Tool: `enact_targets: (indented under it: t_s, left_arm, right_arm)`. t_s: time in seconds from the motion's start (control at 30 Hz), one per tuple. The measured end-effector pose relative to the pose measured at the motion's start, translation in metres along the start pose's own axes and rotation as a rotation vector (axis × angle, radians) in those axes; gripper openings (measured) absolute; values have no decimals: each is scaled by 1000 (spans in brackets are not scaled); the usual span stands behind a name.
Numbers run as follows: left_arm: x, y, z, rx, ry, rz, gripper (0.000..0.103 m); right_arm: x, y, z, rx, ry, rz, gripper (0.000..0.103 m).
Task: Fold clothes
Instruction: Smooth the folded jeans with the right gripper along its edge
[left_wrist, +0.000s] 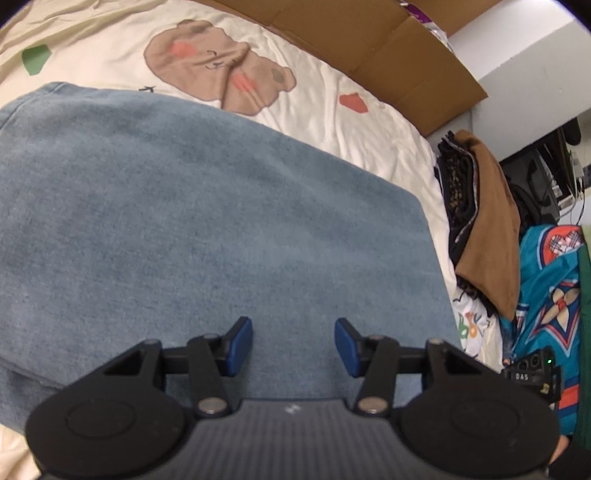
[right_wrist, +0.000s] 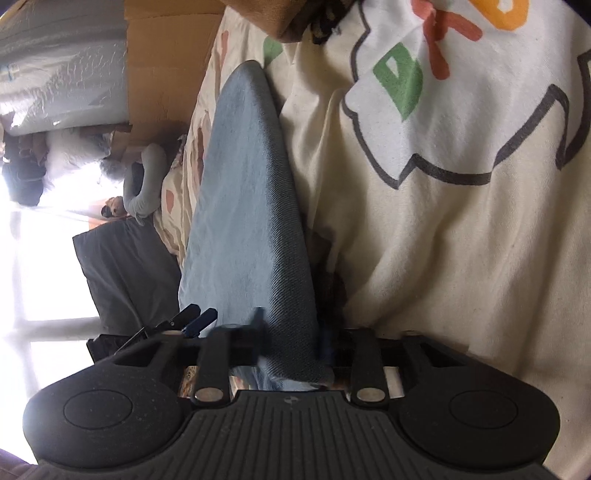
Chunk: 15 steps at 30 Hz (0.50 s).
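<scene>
- The blue garment (left_wrist: 207, 206) lies flat on the bed (left_wrist: 332, 110), spread over a cream quilt with a bear print; its near right corner is folded thick in the right hand-held gripper (right_wrist: 291, 347), whose fingers are clenched on that fold
- The left hand-held gripper (left_wrist: 293, 345) hovers just above the cloth, its blue pads (left_wrist: 240, 343) spread apart and holding nothing
- Risk: the right grip takes a thick roll of denim-like cloth (only the edge of it sits between the fingers), so a quick lift could pull it free and let the fold fall open
- Risk: with only one corner held, carrying it across would likely drag the panel askew and leave the edges mismatched; the left one would need a bite on a matching corner
- Risk: the soft quilt beneath may get pinched along with the garment if the left fingers close too deep
- Risk: the stack of dark and brown clothes (left_wrist: 480, 221) sits at the bed's edge, near enough to be knocked by a wide swing
- Writing: large printed letters on the quilt (right_wrist: 443, 55) are cut off and not readable as a word; a small black device (left_wrist: 532, 373) at the right seems to read "DAS", too small to be sure
</scene>
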<state>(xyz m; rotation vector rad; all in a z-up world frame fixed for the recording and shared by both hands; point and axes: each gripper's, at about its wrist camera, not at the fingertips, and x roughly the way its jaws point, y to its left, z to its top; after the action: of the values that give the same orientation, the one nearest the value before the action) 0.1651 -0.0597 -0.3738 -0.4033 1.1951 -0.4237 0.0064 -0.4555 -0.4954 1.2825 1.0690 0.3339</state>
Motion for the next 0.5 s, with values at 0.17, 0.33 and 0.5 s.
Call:
enact_targets:
  t_s: [0.17, 0.33, 0.5]
  left_arm:
    - [0, -4, -5, 31, 7, 15, 48]
    - [-1, -8, -14, 60, 35, 39, 36]
    - [1, -7, -23, 69, 65, 78, 17]
  right_arm:
    - [0, 6, 6, -2, -7, 28, 19]
    - [4, 11, 15, 1, -23, 17, 32]
    - [21, 20, 30, -23, -32, 12, 39]
